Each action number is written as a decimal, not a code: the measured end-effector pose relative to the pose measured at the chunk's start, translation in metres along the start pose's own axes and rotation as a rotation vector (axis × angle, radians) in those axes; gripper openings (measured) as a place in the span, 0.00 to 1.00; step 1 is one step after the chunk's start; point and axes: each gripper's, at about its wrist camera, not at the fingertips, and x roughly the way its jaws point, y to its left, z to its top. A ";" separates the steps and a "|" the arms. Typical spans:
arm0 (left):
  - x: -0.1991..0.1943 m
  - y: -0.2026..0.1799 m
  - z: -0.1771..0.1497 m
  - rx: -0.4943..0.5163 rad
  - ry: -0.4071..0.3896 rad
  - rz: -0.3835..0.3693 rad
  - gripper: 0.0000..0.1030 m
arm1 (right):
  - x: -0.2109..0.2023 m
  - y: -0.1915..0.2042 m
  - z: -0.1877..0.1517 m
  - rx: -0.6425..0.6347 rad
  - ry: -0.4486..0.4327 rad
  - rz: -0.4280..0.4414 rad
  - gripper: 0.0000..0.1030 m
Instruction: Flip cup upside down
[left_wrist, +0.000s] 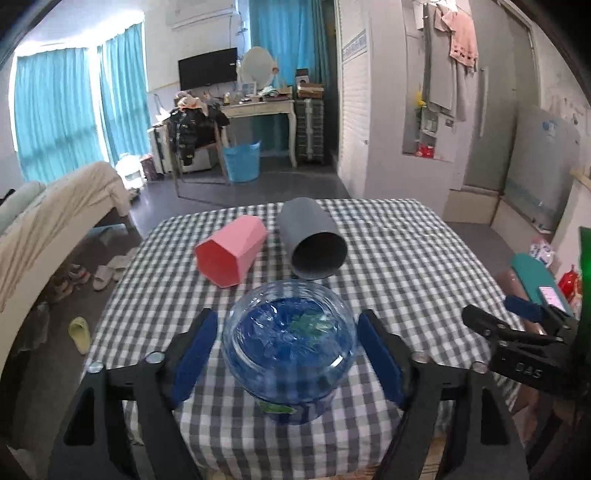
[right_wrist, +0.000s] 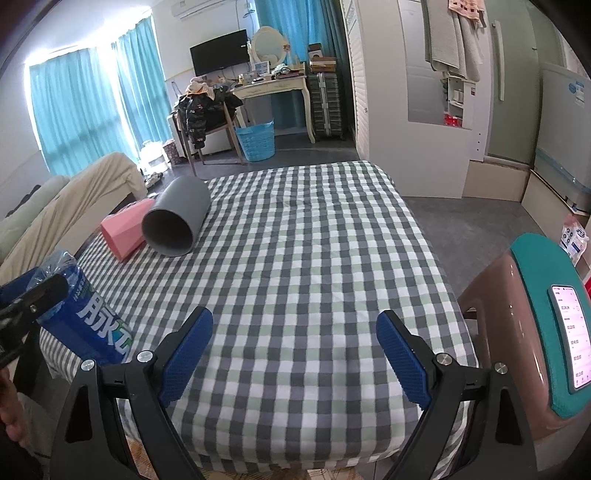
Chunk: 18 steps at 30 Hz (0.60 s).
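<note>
The blue cup (left_wrist: 290, 354) stands on the checked table (left_wrist: 406, 258), upside down, with its round clear bottom facing up. In the left wrist view it sits right between the two blue pads of the left gripper (left_wrist: 286, 354). One pad (left_wrist: 194, 358) is at the cup's 9 o'clock and the other is at its 3 o'clock. Both pads are just beside the cup. There seems to be a thin gap on each side, so the fingers are spread and not squeezing it. In the right wrist view the same cup (right_wrist: 79, 317) shows at 9 o'clock, with white letters on its blue label and one black finger of the left gripper in front of it.

Past the blue cup, toward 12 o'clock, two more cups lie on their sides. The pink cup (left_wrist: 231, 254) is at about 11 o'clock from the blue cup, and the grey cup (left_wrist: 314, 240) is at about 1 o'clock. Their open mouths face the camera. They are near each other but I cannot tell if they touch.

The right gripper (right_wrist: 295, 354) hangs over the bare cloth with its blue pads spread wide and nothing between them. The cups are well apart from it, off at its 10 o'clock. A phone (right_wrist: 570, 339) with a lit screen lies on a teal stool (right_wrist: 532, 266) at 3 o'clock.
</note>
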 end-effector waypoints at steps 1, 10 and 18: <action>0.000 0.001 -0.002 -0.010 -0.003 -0.006 0.81 | -0.003 0.001 0.000 -0.005 -0.002 0.002 0.88; 0.018 0.002 -0.022 -0.024 0.033 -0.029 0.81 | -0.013 0.006 -0.004 -0.010 -0.013 -0.007 0.88; 0.050 0.012 -0.037 -0.088 0.062 -0.100 0.70 | -0.015 0.012 -0.006 -0.030 -0.012 -0.012 0.88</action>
